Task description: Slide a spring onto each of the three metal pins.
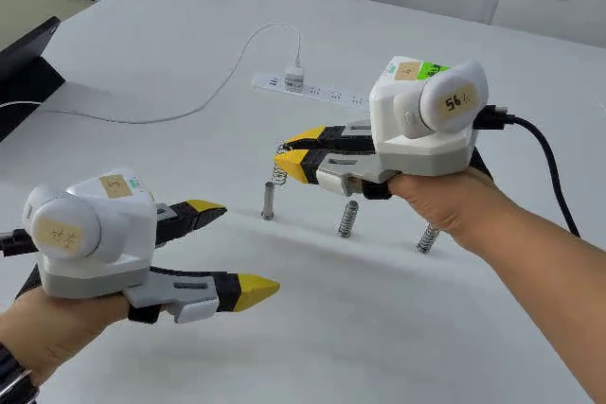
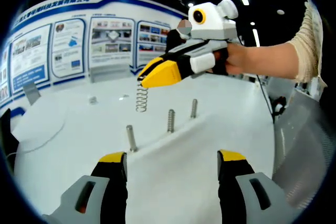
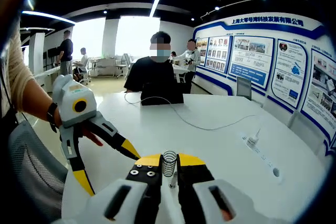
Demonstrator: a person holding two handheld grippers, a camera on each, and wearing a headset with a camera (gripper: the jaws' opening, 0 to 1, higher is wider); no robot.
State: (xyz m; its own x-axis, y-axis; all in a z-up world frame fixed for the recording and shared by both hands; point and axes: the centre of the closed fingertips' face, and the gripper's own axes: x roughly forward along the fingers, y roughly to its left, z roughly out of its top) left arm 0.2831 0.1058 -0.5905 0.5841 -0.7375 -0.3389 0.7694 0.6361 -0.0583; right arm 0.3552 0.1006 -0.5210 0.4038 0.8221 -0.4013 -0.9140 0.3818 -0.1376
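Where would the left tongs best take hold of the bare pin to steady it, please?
Probably low on the shaft of the bare pin, near the table, with the open left tongs coming in level from the person's side. It stands upright, and its top must be free for the spring held in the right tongs.

White table (image 1: 189,63): one bare pin (image 1: 268,201), two sprung pins (image 1: 348,219) (all standing), power strip (image 1: 308,89), cable (image 1: 227,79).

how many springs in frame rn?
3. One spring gripped by the right gripper, beside the bare pin; one on the middle pin; one on the far-right pin.
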